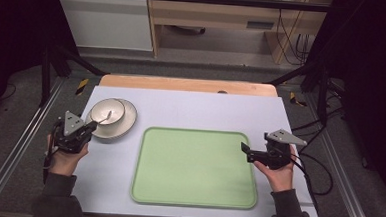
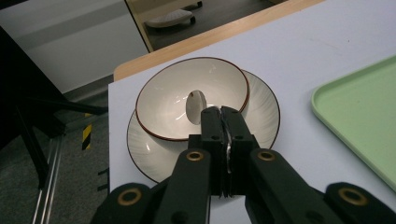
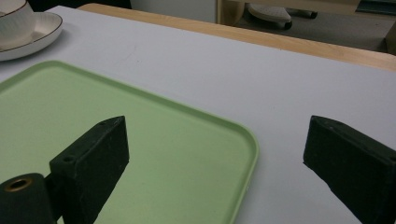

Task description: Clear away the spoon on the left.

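The left gripper (image 2: 223,112) has its two black jaws clenched on the thin metal handle of a small silver spoon (image 2: 196,106), whose oval bowl lies just past the fingertips inside a shallow white ceramic bowl with a dark brown rim (image 2: 163,105). A sliver of the shiny handle shows in the seam between the pads. That bowl sits on a wider white ribbed plate with a dark rim (image 2: 264,109), which spreads out under and to either side of the closed fingers. In the high view the same gripper (image 1: 91,128) comes at the crockery from the person's left hand (image 1: 66,157), its tips at the near edge of the bowl (image 1: 106,110) and plate (image 1: 128,120), with the spoon (image 1: 108,116) lying in the bowl. The right gripper (image 3: 215,144) is released, its jaws standing wide apart with nothing between them but surface: the left finger hangs over the flat pale green plastic tray with rounded corners (image 3: 154,135), the right finger over the pale lilac table cover (image 3: 280,93), and the tray's corner lies between them. From above, this gripper (image 1: 245,150) points at the right edge of the tray (image 1: 193,168), held by the right hand (image 1: 278,170), well apart from the bowl and plate.
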Motion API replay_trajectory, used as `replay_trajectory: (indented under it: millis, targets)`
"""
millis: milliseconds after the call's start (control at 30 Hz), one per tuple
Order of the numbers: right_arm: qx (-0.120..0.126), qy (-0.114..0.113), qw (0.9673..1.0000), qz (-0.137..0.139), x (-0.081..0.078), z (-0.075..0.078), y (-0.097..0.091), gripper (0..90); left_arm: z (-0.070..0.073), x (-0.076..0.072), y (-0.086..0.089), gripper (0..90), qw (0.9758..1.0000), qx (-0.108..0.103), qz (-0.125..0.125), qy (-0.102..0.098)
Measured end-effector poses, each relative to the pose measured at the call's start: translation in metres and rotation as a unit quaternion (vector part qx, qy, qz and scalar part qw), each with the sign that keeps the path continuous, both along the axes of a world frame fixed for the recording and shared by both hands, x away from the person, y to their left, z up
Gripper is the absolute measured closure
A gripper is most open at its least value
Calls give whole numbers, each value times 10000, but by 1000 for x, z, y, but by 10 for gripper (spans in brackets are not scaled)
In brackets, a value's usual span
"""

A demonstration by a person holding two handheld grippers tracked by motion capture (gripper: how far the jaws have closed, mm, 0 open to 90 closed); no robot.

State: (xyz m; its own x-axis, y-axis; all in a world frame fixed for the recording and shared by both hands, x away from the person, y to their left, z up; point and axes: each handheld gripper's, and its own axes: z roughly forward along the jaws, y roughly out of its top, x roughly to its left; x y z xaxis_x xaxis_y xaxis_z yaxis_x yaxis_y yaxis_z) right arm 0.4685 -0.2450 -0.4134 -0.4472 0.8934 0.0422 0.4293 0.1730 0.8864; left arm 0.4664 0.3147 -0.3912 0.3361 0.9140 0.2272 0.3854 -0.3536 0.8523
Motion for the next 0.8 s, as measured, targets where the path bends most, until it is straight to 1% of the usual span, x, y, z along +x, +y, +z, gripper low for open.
replay_trajectory:
  millis: [367, 667, 800]
  targets:
    - [14, -25, 10000, -3, 0, 1, -1, 68, 13, -9, -1, 888, 9998, -14, -28, -179]
    - [39, -31, 10000, 0, -1, 1, -1, 67, 26, -19, -8, 888, 9992, 19, -137, -362]
    - [10, -27, 10000, 11, -1, 1, -2, 67, 31, -25, -11, 888, 9987, 43, -188, -471]
